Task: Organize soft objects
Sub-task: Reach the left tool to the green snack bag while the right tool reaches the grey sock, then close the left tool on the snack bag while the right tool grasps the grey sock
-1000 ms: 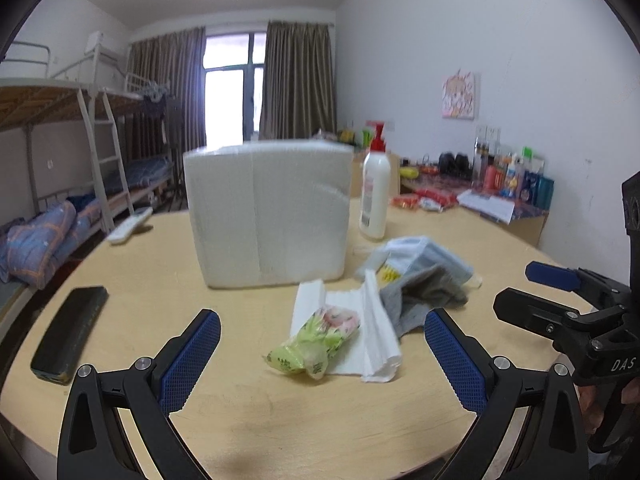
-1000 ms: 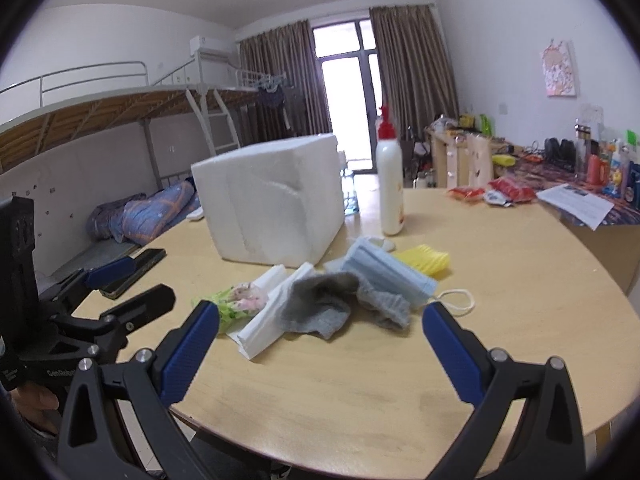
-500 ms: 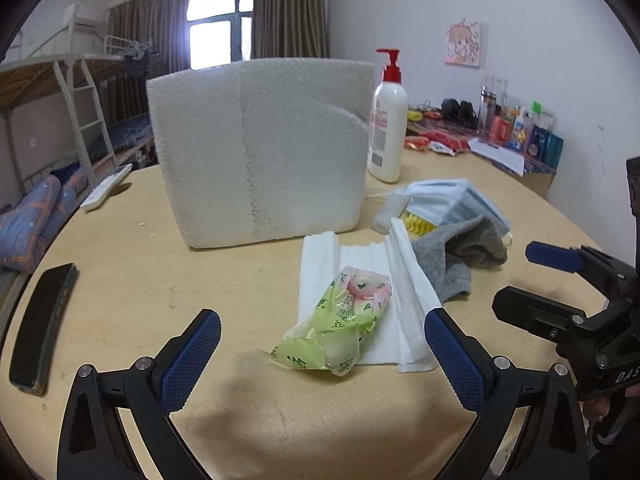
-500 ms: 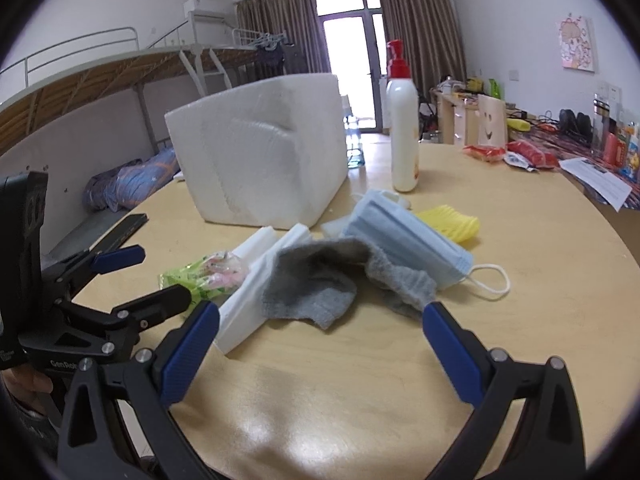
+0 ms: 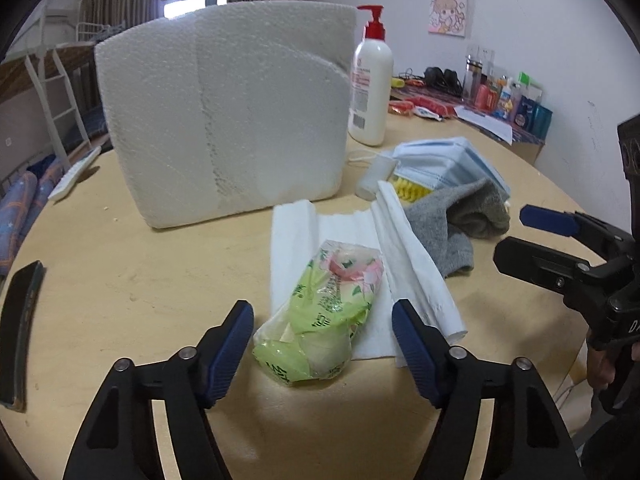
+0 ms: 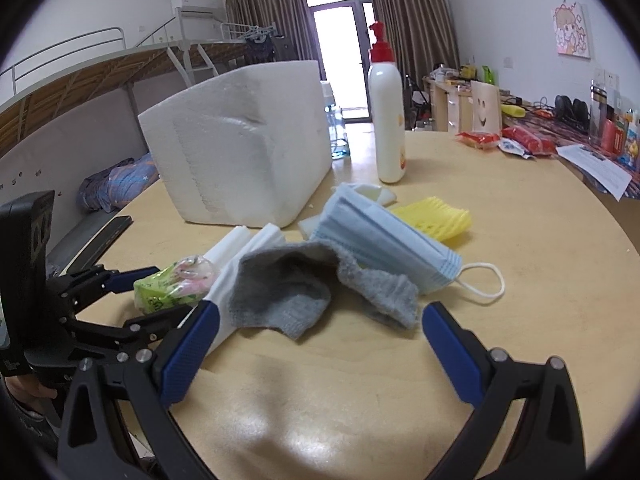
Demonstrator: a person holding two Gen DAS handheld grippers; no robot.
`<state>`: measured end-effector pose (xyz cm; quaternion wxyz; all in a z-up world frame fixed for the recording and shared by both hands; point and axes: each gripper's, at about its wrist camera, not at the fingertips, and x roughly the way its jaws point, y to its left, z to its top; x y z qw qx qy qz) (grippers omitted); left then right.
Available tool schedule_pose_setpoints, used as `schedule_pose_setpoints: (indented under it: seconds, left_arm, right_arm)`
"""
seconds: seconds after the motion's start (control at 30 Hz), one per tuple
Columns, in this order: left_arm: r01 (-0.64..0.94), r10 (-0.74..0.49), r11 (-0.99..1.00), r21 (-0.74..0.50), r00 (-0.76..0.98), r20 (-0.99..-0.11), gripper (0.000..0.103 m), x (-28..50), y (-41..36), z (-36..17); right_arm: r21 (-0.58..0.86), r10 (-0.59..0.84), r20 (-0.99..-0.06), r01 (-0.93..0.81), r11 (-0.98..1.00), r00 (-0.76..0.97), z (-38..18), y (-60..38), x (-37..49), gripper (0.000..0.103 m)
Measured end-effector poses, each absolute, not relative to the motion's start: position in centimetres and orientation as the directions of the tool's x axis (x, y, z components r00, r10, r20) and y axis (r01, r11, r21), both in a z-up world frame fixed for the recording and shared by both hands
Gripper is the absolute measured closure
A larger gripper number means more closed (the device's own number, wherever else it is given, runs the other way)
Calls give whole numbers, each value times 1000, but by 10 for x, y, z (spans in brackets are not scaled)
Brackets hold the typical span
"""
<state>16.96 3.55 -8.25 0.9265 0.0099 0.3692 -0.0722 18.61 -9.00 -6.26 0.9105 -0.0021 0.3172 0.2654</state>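
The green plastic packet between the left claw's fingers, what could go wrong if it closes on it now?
1. The green plastic packet lies on the white folded tissue sheet; the closing left claw, whose pads do not yet touch it, may pinch or drag the sheet too.
2. The packet looks soft and crinkly, so it could squash or slip out.
3. The right claw hovers open by the grey knitted sock, close enough that the two might collide.

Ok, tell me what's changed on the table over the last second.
Both grippers came in lower and closer. The left gripper now straddles the green packet, jaws closing, pads not yet touching. The right gripper stays open near the grey sock. Sock, packet, masks and foam block haven't moved.
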Motion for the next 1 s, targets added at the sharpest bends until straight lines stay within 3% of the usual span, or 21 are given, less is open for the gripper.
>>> schedule_pose_setpoints:
  seconds: [0.13,0.23,0.47,0.9,1.0]
  left_arm:
    - [154,-143,987,-47,700,-700,49,173,35,-85]
    - [162,-133,986,-24,707,-694,52,172,33,-87]
    - [161,-136,987,-27,718,-682,72,172,36,-87]
    - [178,-179,982,-66,750,-637,77,163,44,-77]
    - [185,-189,980,-73,756,-627,77,159,45,-76]
  right_arm:
    - [163,480,-582,-484,860,657,-62,-89,190,1]
    - [162,471,-591,-476,865,655,-62,-89,196,1]
    - [158,470,-626,-489,858,622,-61,-78,208,14]
    - [119,435,-677,-495,861,594,-66,-59,221,16]
    - [115,429,-689,-497,860,584,-68,-57,224,38]
